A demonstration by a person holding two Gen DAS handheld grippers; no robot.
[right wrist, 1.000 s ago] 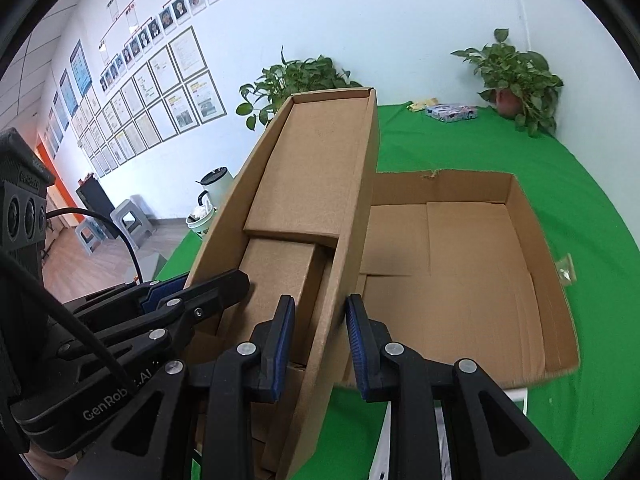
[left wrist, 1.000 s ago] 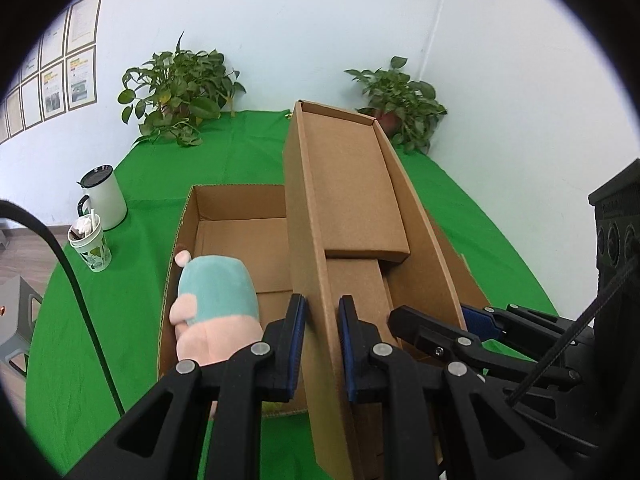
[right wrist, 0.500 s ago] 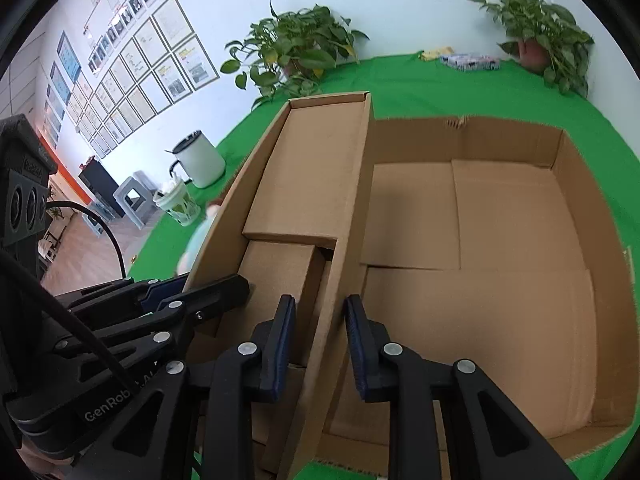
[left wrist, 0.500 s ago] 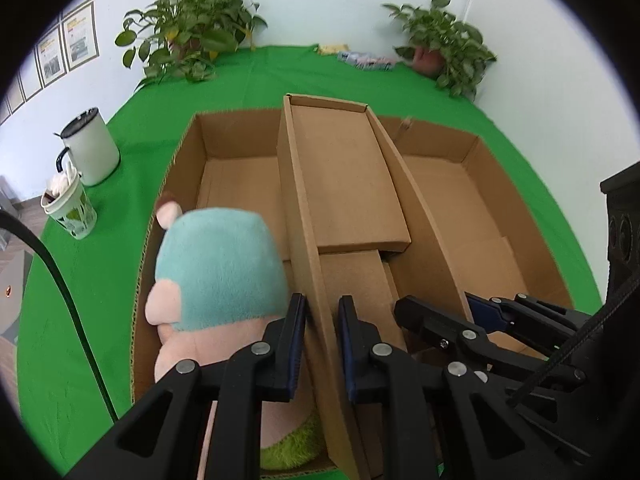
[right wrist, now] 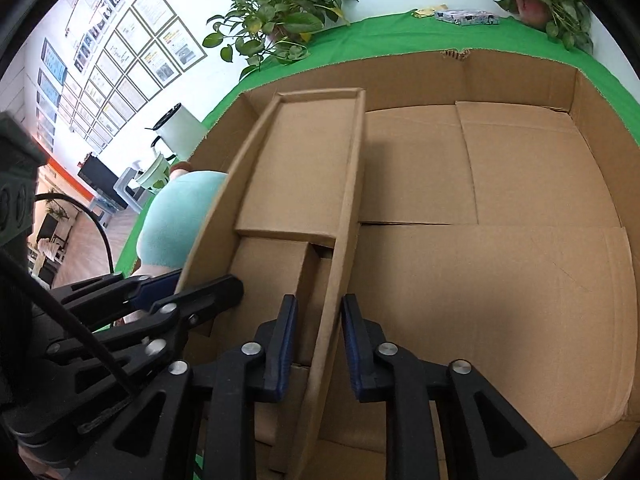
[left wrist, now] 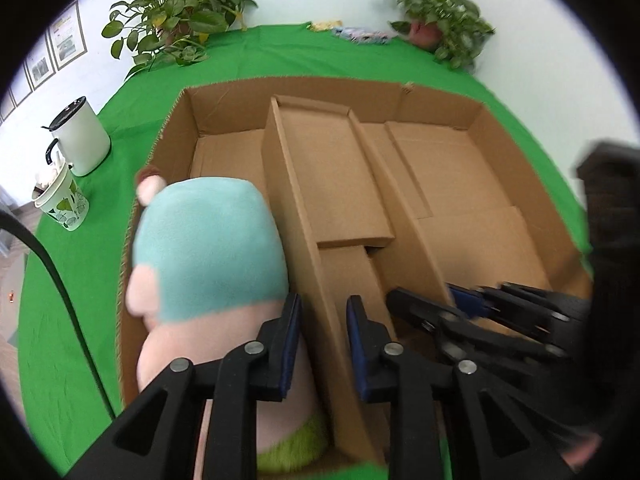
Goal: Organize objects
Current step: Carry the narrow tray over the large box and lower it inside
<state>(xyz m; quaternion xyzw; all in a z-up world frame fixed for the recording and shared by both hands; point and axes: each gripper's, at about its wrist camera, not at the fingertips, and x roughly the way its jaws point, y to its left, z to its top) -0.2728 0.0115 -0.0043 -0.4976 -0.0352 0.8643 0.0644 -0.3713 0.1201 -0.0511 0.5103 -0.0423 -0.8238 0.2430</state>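
Green cloth covered the tabletop where the small cardboard tray sat inside the big box, light and bendy, its side walls between the opening left claw and the pinching right claw.

Both cams ride right on the grippers, looking forward and steeply down along the fingers, super close to the cardboard. Left wrist view looks past the left gripper, which straddles the narrow box's left wall, with the plush toy just to its left. Right wrist view sits over the right gripper on the opposite wall. Both share the narrow box, the big open carton, the plants at the back, and each shows the other gripper alongside.
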